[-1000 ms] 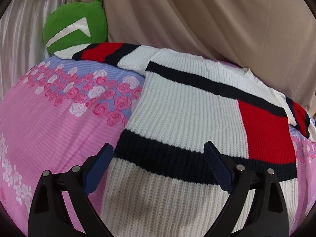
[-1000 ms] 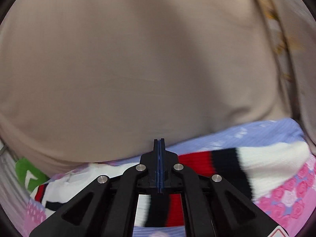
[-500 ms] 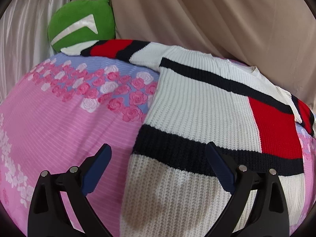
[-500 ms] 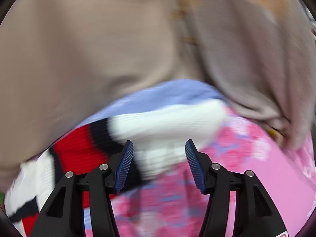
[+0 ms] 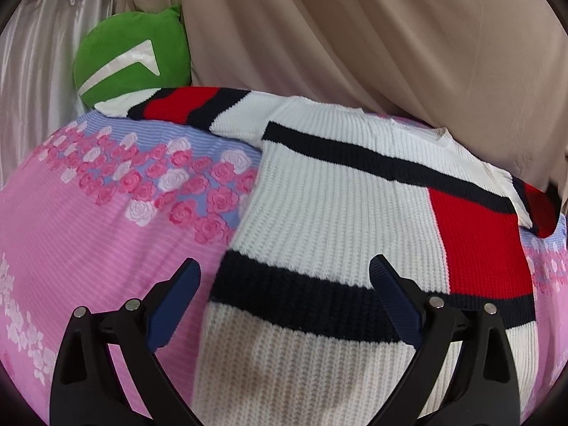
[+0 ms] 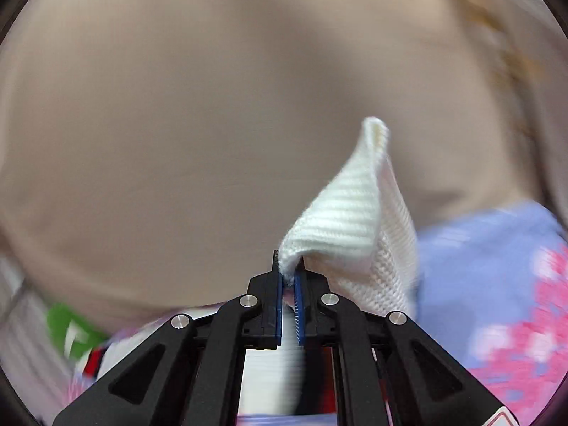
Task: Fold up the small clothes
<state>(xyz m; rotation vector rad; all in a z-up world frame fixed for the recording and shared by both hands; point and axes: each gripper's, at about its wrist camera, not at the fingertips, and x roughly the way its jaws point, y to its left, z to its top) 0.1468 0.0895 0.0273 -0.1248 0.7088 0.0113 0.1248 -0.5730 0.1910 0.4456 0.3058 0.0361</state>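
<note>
Right claw lifts a sleeve cuff

The sweater (image 5: 337,213) lies flat on the bed (image 5: 88,248), long axis running away from the wide-open left claw (image 5: 284,284) hovering at its hem; the right claw (image 6: 289,284) pinches the white cuff (image 6: 355,220).

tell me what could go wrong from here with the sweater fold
The right gripper pinches only a thin edge of the white sleeve cuff, so the knit might slip out mid-fold. The left gripper hangs open above the sweater, pinning nothing, so the body could drag across the floral sheet.
</note>
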